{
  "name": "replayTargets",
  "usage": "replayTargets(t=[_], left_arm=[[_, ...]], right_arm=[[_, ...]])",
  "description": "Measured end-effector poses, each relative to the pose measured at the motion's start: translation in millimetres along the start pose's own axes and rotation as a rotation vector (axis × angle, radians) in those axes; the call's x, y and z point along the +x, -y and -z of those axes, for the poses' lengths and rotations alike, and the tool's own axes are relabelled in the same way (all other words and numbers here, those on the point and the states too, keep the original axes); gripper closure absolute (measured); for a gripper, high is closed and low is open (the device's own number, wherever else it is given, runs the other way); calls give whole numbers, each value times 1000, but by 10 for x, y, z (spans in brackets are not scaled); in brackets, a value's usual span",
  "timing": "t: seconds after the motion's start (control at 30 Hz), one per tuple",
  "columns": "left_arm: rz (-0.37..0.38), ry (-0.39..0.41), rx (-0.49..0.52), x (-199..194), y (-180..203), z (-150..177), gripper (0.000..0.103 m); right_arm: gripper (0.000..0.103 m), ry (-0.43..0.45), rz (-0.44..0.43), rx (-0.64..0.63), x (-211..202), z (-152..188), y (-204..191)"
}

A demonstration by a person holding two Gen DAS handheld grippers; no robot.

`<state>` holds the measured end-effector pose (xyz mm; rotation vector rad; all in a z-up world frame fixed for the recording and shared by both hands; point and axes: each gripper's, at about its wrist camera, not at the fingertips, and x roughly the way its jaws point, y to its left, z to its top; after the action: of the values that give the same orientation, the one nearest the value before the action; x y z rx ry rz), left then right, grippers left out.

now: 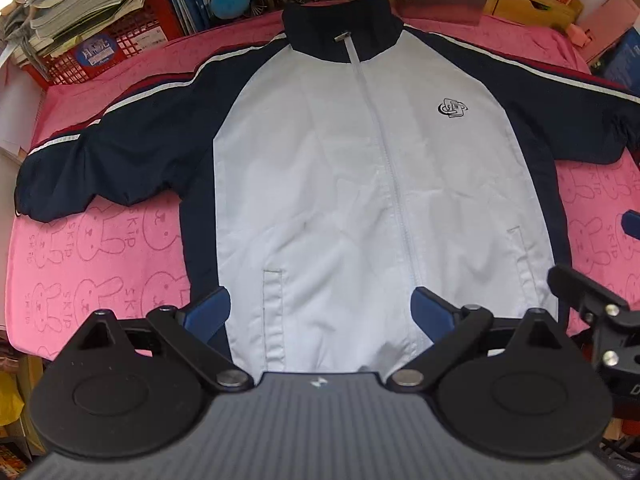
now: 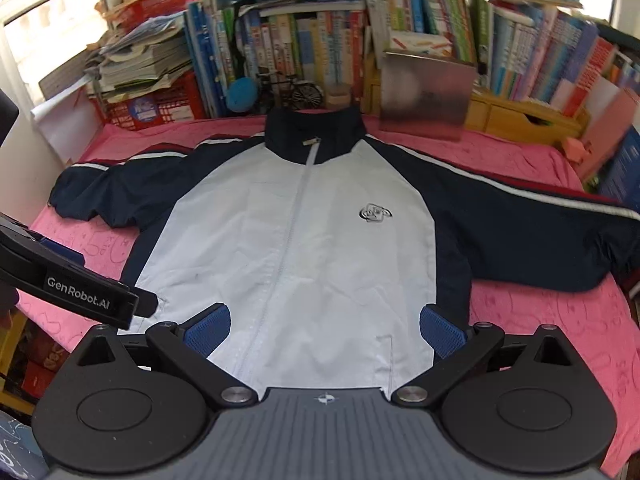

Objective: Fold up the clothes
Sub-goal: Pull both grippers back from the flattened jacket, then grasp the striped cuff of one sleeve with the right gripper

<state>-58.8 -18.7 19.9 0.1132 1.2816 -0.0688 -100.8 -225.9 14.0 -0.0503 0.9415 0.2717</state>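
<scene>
Two sleeves are the first thing to deal with here, since the track jacket (image 1: 360, 184) is lying flat, zipped up and face-up on the pink bunny-print cloth (image 1: 100, 248) covering the tabletop, collar pointing away from you toward the row of books (image 2: 320, 40). Nothing looks folded yet, so I'd say you're right at the start.

Both your grippers hover over the hem end. The left gripper (image 1: 322, 306) has its jaws wide apart over the white front panel with nothing between them, and the right gripper (image 2: 325, 326) is the same, jaws spread and empty.

My take on doing it well:
- Go for the left sleeve (image 1: 104, 160) near the cuff, not the middle, so the whole arm swings across the chest in one go.
- Pinch just the sleeve fabric. This nylon-ish shell looks slippery and thin, so it's easy to grab the cloth underneath too and drag everything.
- Lay it across the zipper (image 1: 384, 152) line and keep it flat, then mirror that with the right sleeve (image 2: 540, 240).
- That left sleeve is already bunched up near the cuff, so smooth it before closing down.
</scene>
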Motion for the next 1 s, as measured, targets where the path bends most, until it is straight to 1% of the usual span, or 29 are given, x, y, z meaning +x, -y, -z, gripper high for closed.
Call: replayTargets(t=[0.27, 0.6, 0.7, 0.8, 0.87, 0.97, 1.0], left_arm=[[-11, -4, -7, -71, -118, 13, 5], [-17, -12, -38, -33, -156, -45, 5], [-25, -18, -49, -6, -159, -72, 5], [-34, -21, -65, 20, -167, -105, 5], [-48, -28, -80, 45, -169, -137, 5], [-80, -47, -108, 97, -165, -186, 5], [-92, -55, -115, 117, -152, -201, 5]], right_arm=[[1, 9, 24, 57, -133, 88, -24], [1, 16, 29, 84, -71, 6, 52], [1, 52, 53, 111, -33, -29, 171], [1, 105, 126, 214, 35, -34, 568], [2, 142, 182, 337, 104, -13, 1015], [4, 200, 263, 547, 213, 32, 1788], [4, 214, 286, 590, 249, 45, 2016]])
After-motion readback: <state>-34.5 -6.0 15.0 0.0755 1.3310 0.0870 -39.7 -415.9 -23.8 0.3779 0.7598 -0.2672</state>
